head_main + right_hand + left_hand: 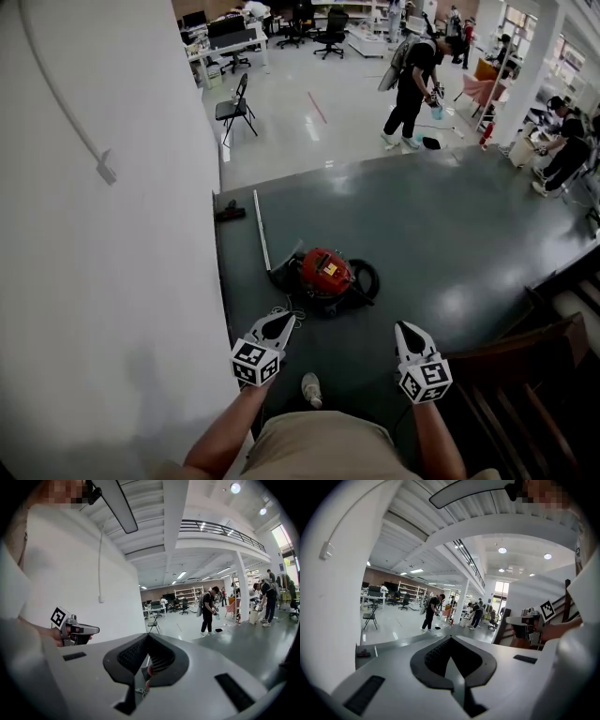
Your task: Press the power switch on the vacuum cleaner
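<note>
Both grippers, left (283,320) and right (406,328), are held closed and empty at waist height, aimed at the red vacuum (324,273). It sits on the dark floor (450,244) just ahead, near the wall (112,281) — its switch likely out of reach from here.

Red vacuum cleaner (322,270) on a dark grey-green floor (450,234)
In the middle, it has black parts and a yellow patch; the left gripper (279,321) and right gripper (405,328) below are white with black-and-white squares.
</note>
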